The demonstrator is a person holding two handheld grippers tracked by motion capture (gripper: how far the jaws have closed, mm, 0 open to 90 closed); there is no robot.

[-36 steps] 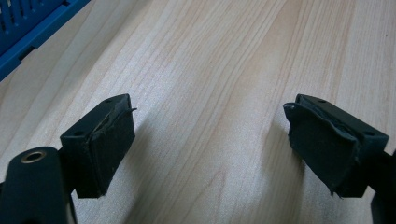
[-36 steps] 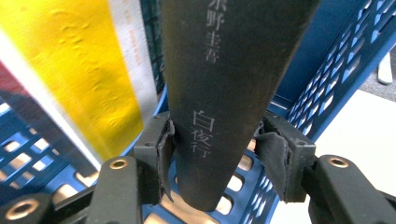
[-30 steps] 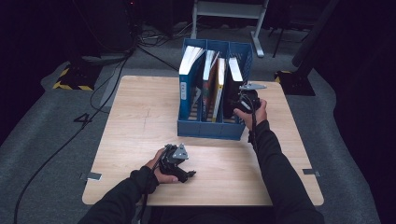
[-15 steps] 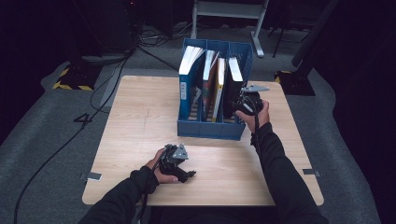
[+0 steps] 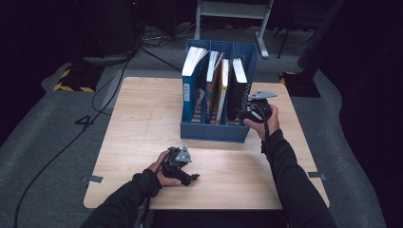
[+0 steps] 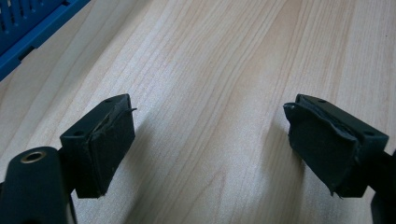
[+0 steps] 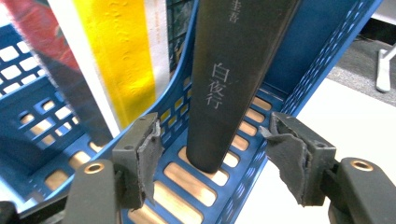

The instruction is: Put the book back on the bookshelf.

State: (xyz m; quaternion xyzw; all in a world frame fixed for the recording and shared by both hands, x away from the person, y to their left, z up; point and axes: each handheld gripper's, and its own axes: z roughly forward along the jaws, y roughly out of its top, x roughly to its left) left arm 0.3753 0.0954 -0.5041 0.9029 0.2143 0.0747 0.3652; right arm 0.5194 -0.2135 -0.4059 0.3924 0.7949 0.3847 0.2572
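Note:
A blue three-slot file rack [image 5: 214,130] stands on the wooden table [image 5: 142,118]. In its right slot a black book [image 5: 237,90] with white characters on the spine [image 7: 233,70] stands upright, leaning a little. My right gripper [image 5: 248,114] is at the rack's front right corner. Its jaws have just been opening and now stand open on either side of the book's lower end [image 7: 215,161], with the pads clear of it. Near the table's front edge my left gripper [image 5: 190,179] rests open over bare wood [image 6: 210,144], holding nothing.
A white-and-blue book [image 5: 192,76] fills the rack's left slot and a yellow-orange one [image 5: 219,90] the middle slot [image 7: 116,60]. A metal desk frame [image 5: 233,9] and cables lie on the floor behind the table. Bare tabletop spreads to the rack's left.
My right gripper has drawn back a little from the rack toward the person and its jaws have spread off the black book. The left gripper has not moved.

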